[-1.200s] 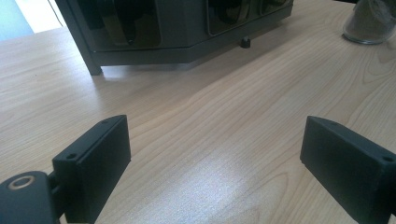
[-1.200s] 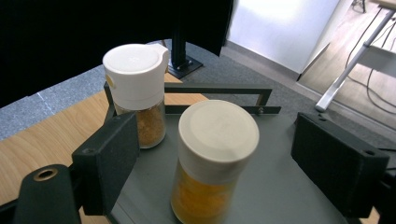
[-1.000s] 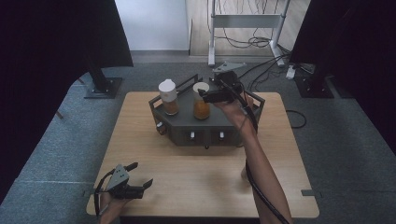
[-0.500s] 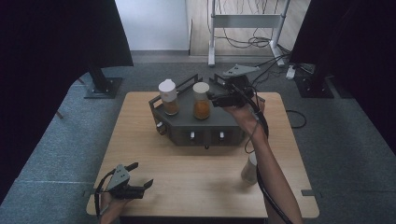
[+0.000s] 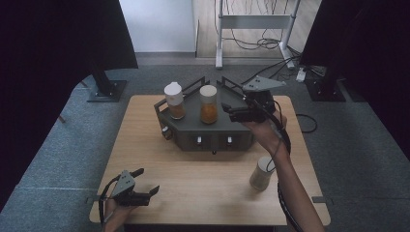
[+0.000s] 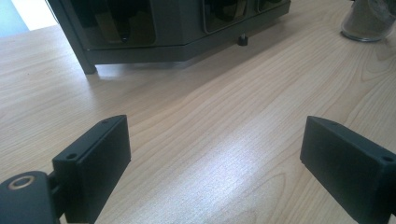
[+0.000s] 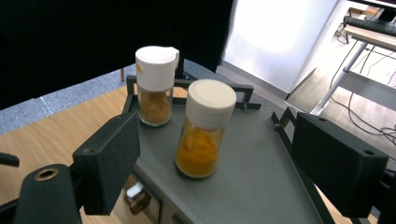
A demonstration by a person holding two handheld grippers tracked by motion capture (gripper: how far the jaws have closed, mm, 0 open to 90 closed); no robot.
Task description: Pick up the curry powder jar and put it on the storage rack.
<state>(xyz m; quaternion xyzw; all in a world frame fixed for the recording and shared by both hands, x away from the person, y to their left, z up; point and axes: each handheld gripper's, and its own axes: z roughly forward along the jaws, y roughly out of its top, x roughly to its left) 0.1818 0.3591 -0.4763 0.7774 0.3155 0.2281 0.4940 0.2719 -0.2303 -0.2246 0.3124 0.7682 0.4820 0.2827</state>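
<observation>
A dark grey rack stands at the back of the wooden table. On its top stand two white-capped jars: one with orange powder and one with brown powder. My right gripper hovers just right of the orange jar, pointing at it, open, jaws apart and touching nothing. My left gripper rests low over the table's front left corner, open and empty.
A third jar with greyish contents stands on the table to the right front of the rack, beside the person's right forearm. Raised black rails edge the rack's top. Cables and a metal stand lie on the floor behind.
The right gripper has drawn back to the right, away from the orange jar it was over; the jar stays on the rack. The left gripper has not moved.
</observation>
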